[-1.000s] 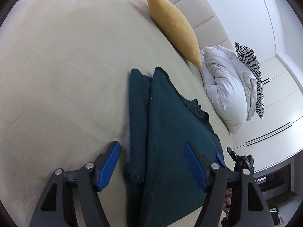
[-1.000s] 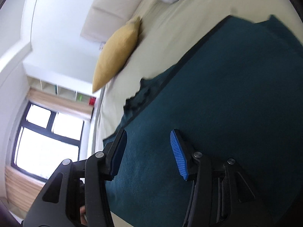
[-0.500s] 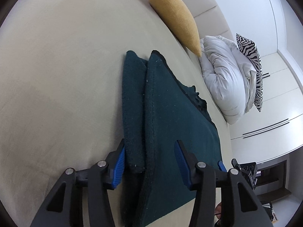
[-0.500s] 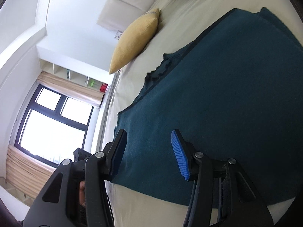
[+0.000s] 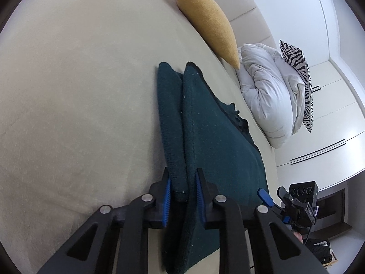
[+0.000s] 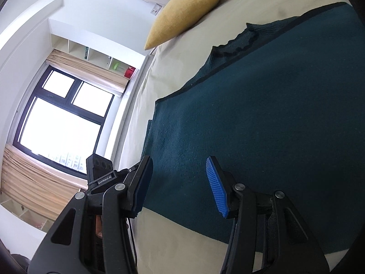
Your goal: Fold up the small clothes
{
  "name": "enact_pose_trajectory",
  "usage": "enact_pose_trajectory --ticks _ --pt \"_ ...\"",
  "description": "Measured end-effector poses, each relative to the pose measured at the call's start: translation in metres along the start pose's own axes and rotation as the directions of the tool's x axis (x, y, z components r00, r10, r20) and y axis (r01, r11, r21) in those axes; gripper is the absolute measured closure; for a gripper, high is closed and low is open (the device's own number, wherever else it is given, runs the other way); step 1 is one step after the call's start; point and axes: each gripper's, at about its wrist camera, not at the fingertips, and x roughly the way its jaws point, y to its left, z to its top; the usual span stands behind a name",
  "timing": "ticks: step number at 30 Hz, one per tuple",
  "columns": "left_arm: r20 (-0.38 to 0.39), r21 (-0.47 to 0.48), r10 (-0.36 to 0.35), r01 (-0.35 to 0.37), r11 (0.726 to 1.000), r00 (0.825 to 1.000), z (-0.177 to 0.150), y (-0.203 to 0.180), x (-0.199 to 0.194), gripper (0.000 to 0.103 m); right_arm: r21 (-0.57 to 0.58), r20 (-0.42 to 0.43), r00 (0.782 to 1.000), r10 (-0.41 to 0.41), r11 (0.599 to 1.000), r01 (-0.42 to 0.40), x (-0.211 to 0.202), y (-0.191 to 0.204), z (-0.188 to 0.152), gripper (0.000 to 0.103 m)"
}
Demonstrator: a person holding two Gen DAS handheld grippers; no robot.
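garment: dark teal knit piece (image 5: 219, 141), lying flat on the beige bed (image 5: 79, 91) near its front edge, with a folded ridge along one side

left gripper (image 5: 182, 196): jaws have just been closing, and the blue pads now pinch that folded ridge between them

right gripper (image 6: 178, 182): jaws apart, hovering over the garment's near corner, nothing gripped

bed stuff: yellow pillow (image 5: 205, 20) by the headboard, then a white duvet (image 5: 267, 96) bunched up with a zebra pillow (image 5: 296, 68)

room: window (image 6: 61, 118) with tan curtains
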Motion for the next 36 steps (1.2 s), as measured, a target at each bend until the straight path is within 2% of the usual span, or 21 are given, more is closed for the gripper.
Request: enact_pose_trajectory --ticks 5,9,10,15,21,25,29,30,31,32,33,35,36 --pt "0.010 0.025 0.002 -0.002 1.000 1.000 0.000 0.001 -0.004 0.084 -0.028 -0.040 0.999 0.001 1.000 -0.002 0.038 0.014 0.010 0.055" --pt "0.010 0.039 0.017 -0.017 0.999 1.000 0.000 -0.002 -0.003 0.085 -0.005 -0.094 0.995 -0.046 0.999 0.045 0.072 -0.001 0.015 0.057" --pt "0.011 0.043 0.020 -0.021 0.999 1.000 0.000 -0.004 -0.003 0.085 0.002 -0.092 0.995 -0.035 0.999 0.035 0.075 -0.005 0.015 0.057" --pt "0.023 0.093 0.058 -0.060 0.994 0.998 0.003 -0.027 -0.006 0.086 0.032 -0.071 0.997 0.010 0.999 -0.008 0.066 -0.010 0.015 0.057" --pt "0.030 0.230 0.082 -0.086 0.969 0.996 0.006 -0.096 0.003 0.086 0.099 0.011 0.999 0.047 0.994 -0.048 0.028 -0.037 0.028 0.055" --pt "0.000 0.335 0.062 -0.058 0.941 0.998 -0.003 -0.163 0.039 0.086 0.153 0.060 0.997 0.058 0.986 -0.066 -0.006 -0.062 0.041 0.055" --pt "-0.068 0.425 0.046 -0.012 0.905 0.997 -0.030 -0.225 0.110 0.086 0.208 0.107 0.993 0.055 0.975 -0.077 -0.036 -0.091 0.051 0.055" --pt "-0.105 0.420 0.042 0.005 0.907 0.994 -0.037 -0.229 0.130 0.092 0.229 0.111 0.993 0.046 0.971 -0.071 -0.039 -0.100 0.053 0.055" --pt "-0.162 0.388 0.030 0.036 0.921 0.986 -0.043 -0.228 0.155 0.098 0.248 0.108 0.993 0.042 0.966 -0.068 -0.040 -0.107 0.054 0.055" --pt "-0.188 0.360 0.030 0.041 0.932 0.982 -0.048 -0.224 0.167 0.098 0.266 0.099 0.994 0.041 0.962 -0.067 -0.039 -0.113 0.053 0.056" --pt "-0.204 0.334 0.039 0.032 0.942 0.978 -0.052 -0.219 0.177 0.098 0.277 0.089 0.995 0.043 0.959 -0.067 -0.038 -0.118 0.052 0.057" --pt "-0.232 0.318 0.006 0.070 0.946 0.973 -0.062 -0.216 0.177 0.095 0.265 0.088 0.995 0.050 0.962 -0.071 -0.040 -0.122 0.052 0.057" --pt "-0.233 0.327 0.002 0.077 0.942 0.973 -0.066 -0.217 0.171 0.085 0.256 0.087 0.995 0.048 0.964 -0.069 -0.040 -0.122 0.052 0.056"
